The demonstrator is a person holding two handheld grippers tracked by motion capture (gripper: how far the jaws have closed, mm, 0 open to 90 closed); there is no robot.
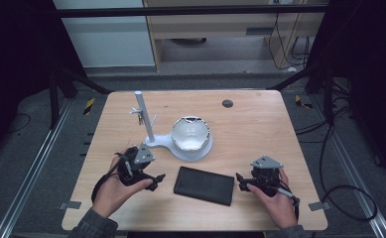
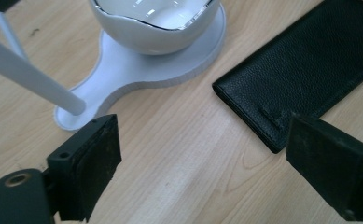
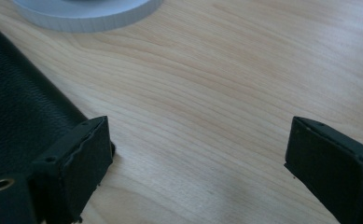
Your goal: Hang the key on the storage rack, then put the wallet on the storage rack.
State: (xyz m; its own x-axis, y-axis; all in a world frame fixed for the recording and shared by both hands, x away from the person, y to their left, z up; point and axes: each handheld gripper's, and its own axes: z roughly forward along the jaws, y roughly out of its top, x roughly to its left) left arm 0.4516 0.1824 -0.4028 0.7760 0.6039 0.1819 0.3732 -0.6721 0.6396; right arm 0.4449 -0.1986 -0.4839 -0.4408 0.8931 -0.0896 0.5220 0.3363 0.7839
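A black leather wallet (image 1: 204, 185) lies flat near the table's front edge, between my two grippers. My left gripper (image 1: 155, 181) sits just left of it, low over the wood, jaws open and empty. In the left gripper view the wallet (image 2: 305, 70) lies ahead to the right of the open left gripper (image 2: 205, 140). My right gripper (image 1: 242, 181) rests at the wallet's right end, open. In the right gripper view the wallet (image 3: 16, 102) lies beside the left jaw of the right gripper (image 3: 195, 140), with bare wood between the jaws.
A white bowl (image 1: 191, 133) sits on a white stand base (image 1: 160, 142) with a leaning post (image 1: 144, 116) behind the wallet. Something small hangs from the post. A dark round spot (image 1: 227, 103) marks the far table. Cables lie on the floor at right.
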